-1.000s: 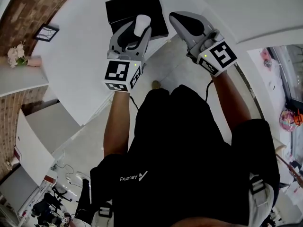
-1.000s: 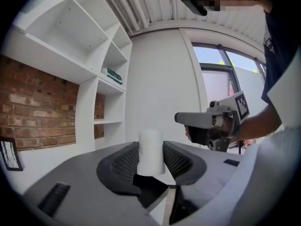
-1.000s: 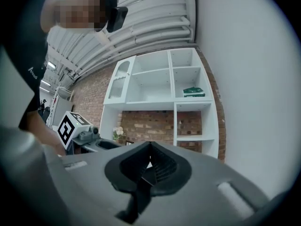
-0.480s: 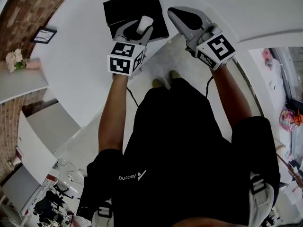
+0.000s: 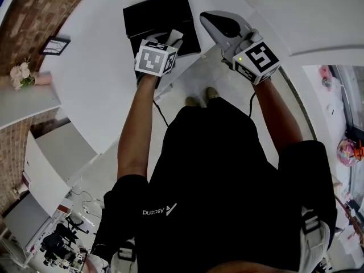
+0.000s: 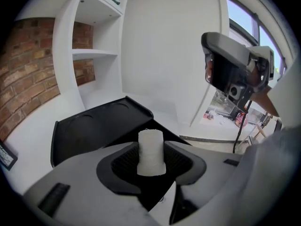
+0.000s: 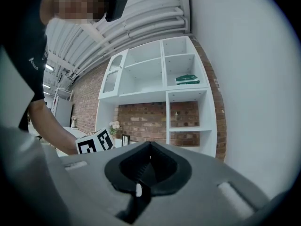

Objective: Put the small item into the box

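A small white cylinder-shaped item (image 6: 150, 152) stands upright between the jaws of my left gripper (image 6: 151, 160), which is shut on it. In the head view the left gripper (image 5: 172, 39) carries the item (image 5: 175, 37) over the near edge of the black box (image 5: 156, 13) on the white table. The box (image 6: 94, 126) lies open and dark just ahead of the jaws. My right gripper (image 5: 209, 19) hovers to the right of the box, jaws shut with nothing in them. The right gripper (image 7: 149, 149) looks towards a shelf wall.
The white table (image 5: 96, 78) ends at a curved edge close to the person's legs. A picture frame (image 5: 55, 45) and flowers (image 5: 20, 73) stand at the left by a brick wall. White shelving (image 6: 89, 51) rises behind the box.
My left gripper has moved forward with the white item, from in front of the box to over its near edge. The right gripper has shifted only slightly.
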### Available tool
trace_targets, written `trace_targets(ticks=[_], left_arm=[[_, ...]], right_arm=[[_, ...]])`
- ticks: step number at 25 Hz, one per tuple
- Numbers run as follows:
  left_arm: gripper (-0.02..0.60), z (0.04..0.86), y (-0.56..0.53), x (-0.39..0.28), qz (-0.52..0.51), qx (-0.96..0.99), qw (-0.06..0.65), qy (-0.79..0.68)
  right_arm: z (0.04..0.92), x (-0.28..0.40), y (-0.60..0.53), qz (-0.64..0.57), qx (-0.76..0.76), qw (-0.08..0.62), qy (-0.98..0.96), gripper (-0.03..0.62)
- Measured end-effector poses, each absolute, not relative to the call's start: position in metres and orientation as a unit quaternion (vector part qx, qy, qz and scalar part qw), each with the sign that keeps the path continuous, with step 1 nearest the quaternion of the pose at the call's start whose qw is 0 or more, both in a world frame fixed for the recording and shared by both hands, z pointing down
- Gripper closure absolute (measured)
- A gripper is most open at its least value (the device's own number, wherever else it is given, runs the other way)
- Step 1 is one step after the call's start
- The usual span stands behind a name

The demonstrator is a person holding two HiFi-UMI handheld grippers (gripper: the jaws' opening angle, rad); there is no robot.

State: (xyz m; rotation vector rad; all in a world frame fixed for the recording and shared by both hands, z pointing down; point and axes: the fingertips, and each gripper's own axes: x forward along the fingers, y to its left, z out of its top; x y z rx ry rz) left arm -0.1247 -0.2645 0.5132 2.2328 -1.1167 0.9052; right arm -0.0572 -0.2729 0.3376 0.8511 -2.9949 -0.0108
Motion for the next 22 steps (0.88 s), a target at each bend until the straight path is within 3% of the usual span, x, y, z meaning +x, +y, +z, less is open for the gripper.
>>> trace_targets(ticks=[14, 22], left_arm=[[0.417, 0.572, -0.288, -0.121, 0.416, 0.769, 0.306, -0.378], [0.414, 0.586, -0.288, -0.12, 0.436, 0.757, 0.306, -0.379]], right_arm=[[0.349, -0.028, -0.306, 0.009, 0.277, 0.002, -0.961, 0.592], [0.352, -0.011, -0.312, 0.015, 0.285, 0.002, -0.958, 0.592]])
